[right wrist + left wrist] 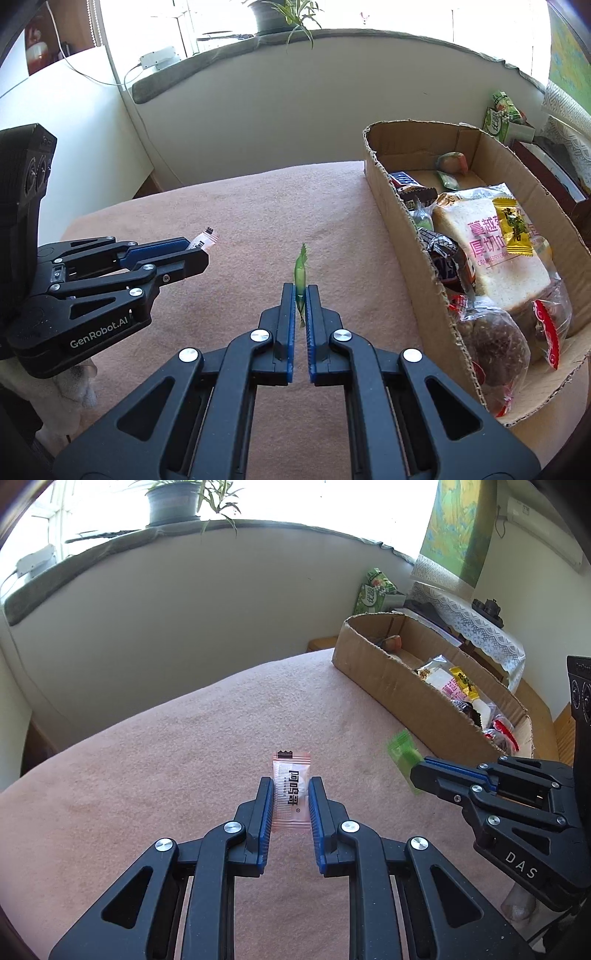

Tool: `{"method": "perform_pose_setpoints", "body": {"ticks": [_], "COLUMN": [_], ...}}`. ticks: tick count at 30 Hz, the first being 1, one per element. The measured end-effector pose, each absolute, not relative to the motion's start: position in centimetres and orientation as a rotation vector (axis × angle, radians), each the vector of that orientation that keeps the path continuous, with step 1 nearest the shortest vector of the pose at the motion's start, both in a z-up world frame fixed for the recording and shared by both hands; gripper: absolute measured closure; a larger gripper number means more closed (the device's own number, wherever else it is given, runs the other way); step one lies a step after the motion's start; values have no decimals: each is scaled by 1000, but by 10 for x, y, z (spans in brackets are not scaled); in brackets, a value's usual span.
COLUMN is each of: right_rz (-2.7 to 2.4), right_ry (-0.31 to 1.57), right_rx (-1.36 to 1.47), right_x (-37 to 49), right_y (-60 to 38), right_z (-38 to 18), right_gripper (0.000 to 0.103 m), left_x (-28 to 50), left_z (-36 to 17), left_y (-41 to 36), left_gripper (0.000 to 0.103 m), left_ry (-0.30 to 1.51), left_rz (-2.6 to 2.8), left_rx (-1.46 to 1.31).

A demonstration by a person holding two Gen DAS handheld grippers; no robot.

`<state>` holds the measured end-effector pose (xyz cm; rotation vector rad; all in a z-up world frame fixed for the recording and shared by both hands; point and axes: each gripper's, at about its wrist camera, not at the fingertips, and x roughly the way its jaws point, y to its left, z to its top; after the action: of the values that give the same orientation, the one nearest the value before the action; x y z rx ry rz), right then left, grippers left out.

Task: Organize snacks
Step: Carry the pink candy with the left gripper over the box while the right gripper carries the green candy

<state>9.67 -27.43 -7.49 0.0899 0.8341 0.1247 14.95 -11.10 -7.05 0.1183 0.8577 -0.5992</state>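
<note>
On the left, the left gripper (291, 794) has its jaws clamped on a white sachet with black print (291, 788), lifted above the pink blanket-covered surface (166, 746); the right gripper (300, 291) pinches a green candy wrapper (300, 271) edge-on; carry both rightward over the cardboard box (417, 266) wall before letting go, clearing the bread bag (495, 254)

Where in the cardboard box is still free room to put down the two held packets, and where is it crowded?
Bare floor shows at the cardboard box's far end, around the small green candy. The near end is crowded: bread bag, chocolate bars and red-wrapped snacks overlap there.
</note>
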Motion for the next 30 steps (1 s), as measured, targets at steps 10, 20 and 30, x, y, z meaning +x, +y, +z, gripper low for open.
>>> {"method": "perform_pose_setpoints", "body": {"ticks": [10, 20, 30], "right_rz": [166, 132, 89], "right_ry": [738, 693, 675], "right_rx": [114, 99, 97], "right_x": [71, 55, 49], "right_y": [-298, -348, -393], "right_z": [-32, -10, -6], "right_gripper": [98, 98, 98], "left_x": [153, 159, 164], "left_z": [-37, -21, -11], "left_y": [-144, -197, -248], "left_gripper": [86, 86, 86], "left_ry": [800, 770, 742], "left_rz": [-621, -650, -672], "left_rx": [97, 79, 80]}}
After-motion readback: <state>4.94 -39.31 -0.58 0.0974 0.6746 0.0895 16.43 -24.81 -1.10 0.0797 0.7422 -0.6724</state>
